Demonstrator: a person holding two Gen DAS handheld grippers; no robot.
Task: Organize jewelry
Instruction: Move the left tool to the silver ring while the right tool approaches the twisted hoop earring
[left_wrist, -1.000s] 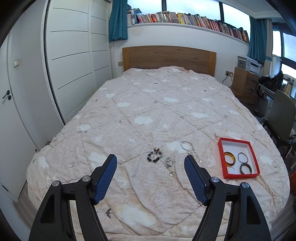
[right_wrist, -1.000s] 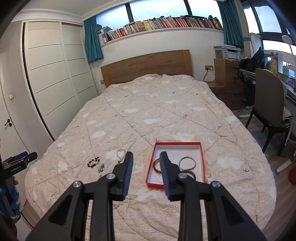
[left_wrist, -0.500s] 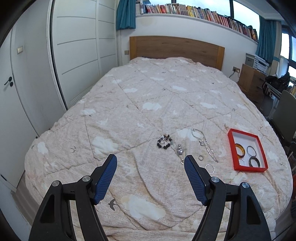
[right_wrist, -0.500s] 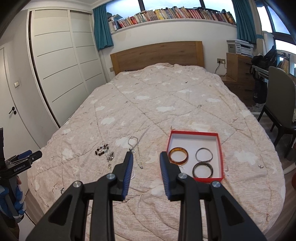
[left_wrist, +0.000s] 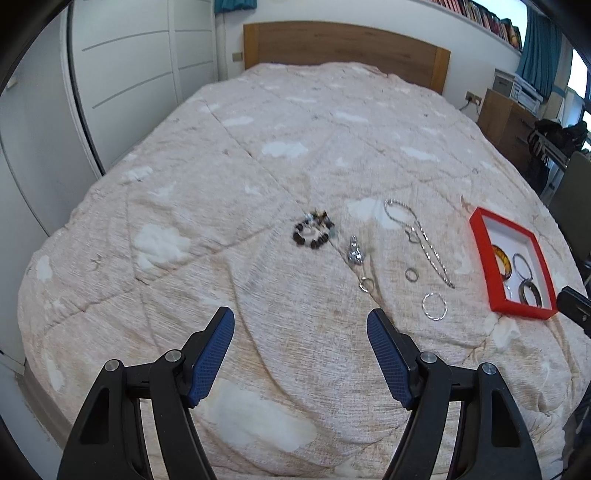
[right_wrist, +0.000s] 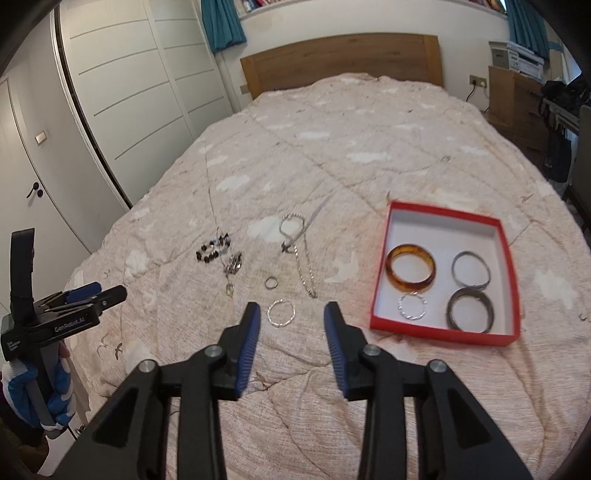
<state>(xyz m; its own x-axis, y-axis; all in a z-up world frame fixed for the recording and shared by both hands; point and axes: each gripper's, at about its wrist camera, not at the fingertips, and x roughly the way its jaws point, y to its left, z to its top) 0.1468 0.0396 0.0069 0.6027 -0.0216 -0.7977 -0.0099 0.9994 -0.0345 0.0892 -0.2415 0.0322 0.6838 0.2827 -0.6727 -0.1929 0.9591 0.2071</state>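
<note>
Here a bed (right_wrist: 369, 155) under a beige cloud-print quilt fills a bedroom with a wooden headboard (right_wrist: 340, 59) and white wardrobes (right_wrist: 140, 92). Loose on the quilt lie a beaded bracelet (left_wrist: 314, 232), a chain necklace (left_wrist: 421, 236), a small ring (left_wrist: 411, 275) and a twisted silver hoop (right_wrist: 281, 313). The red tray (right_wrist: 380, 288) sits to their right. Only the right wrist view shows its four pieces whole: an amber bangle (right_wrist: 410, 268), two grey bangles and a small silver hoop. In the left view its rim hides some. A charm cluster (right_wrist: 232, 264) is too blurred to identify. Both the left hand-held gripper (left_wrist: 300, 354) and right hand-held gripper (right_wrist: 291, 332) are spread apart, holding nothing.
</note>
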